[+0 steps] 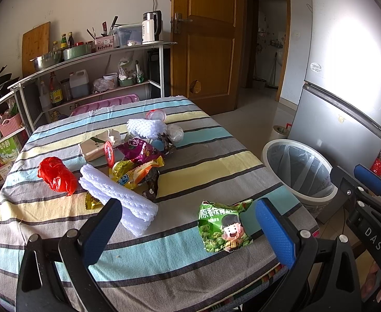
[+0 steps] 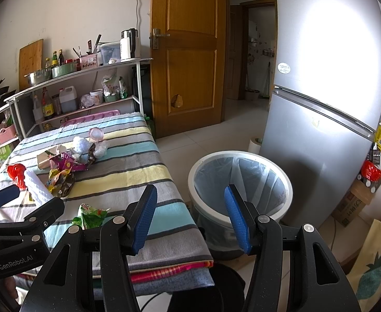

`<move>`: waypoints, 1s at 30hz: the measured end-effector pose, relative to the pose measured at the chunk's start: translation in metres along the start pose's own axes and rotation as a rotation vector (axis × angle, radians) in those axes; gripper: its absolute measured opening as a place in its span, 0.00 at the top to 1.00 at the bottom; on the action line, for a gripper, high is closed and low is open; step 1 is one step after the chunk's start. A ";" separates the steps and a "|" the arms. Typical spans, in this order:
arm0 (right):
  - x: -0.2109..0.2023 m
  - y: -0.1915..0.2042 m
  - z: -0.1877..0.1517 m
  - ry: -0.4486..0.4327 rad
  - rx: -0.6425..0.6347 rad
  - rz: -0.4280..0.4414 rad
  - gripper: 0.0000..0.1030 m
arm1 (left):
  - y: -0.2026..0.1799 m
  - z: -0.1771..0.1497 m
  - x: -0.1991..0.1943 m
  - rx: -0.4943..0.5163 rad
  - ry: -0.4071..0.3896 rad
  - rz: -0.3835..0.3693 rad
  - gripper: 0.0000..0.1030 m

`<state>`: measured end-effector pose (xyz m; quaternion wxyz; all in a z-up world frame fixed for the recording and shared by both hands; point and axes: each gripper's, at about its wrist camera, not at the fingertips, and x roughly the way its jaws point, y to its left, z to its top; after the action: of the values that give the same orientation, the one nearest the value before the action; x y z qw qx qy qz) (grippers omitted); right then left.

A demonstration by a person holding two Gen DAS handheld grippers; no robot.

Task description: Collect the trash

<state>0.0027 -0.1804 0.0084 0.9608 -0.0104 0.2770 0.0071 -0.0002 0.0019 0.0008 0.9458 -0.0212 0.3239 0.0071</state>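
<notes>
Trash lies on the striped table: a green snack bag near the front edge, a white foam net roll, a red plastic bag, and a pile of wrappers. My left gripper is open and empty, above the table's near edge, with the green bag between its fingers' line. My right gripper is open and empty, at the table's right corner beside the lined trash bin. The green bag shows in the right wrist view too.
A grey fridge stands behind the bin. A metal shelf with pots, bottles and a kettle is against the far wall. A wooden door is behind the table. A cardboard box sits by the fridge.
</notes>
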 end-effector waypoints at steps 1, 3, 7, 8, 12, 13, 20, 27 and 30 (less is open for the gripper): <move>0.000 0.000 0.000 0.000 0.000 -0.001 0.47 | 0.000 0.000 0.000 -0.001 0.001 0.000 0.00; 0.000 0.000 0.000 0.001 0.001 0.000 0.47 | 0.000 0.000 0.000 0.000 0.001 0.000 0.00; 0.000 0.000 0.000 0.002 -0.001 0.000 0.47 | 0.001 0.000 -0.001 -0.005 0.002 0.001 0.00; 0.000 -0.002 -0.002 0.002 -0.001 0.000 0.47 | 0.002 -0.001 0.001 -0.007 0.002 0.002 0.00; 0.001 -0.001 -0.003 0.004 -0.004 0.001 0.47 | 0.004 -0.001 0.000 -0.010 0.004 0.002 0.00; 0.001 0.000 -0.004 0.006 -0.005 0.002 0.47 | 0.005 -0.002 0.001 -0.011 0.005 0.003 0.00; 0.003 0.005 -0.003 0.006 -0.013 0.022 0.47 | 0.011 -0.001 0.002 -0.022 0.009 0.008 0.00; 0.020 0.028 -0.008 0.032 -0.057 0.260 0.47 | 0.050 -0.006 -0.002 -0.062 0.016 0.029 0.00; 0.034 0.044 -0.015 0.086 -0.096 0.383 0.47 | 0.082 -0.011 0.001 -0.099 0.034 0.074 0.00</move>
<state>0.0224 -0.1364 -0.0227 0.9275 -0.0034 0.3142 0.2026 -0.0086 0.0835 -0.0115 0.9370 -0.0562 0.3398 0.0580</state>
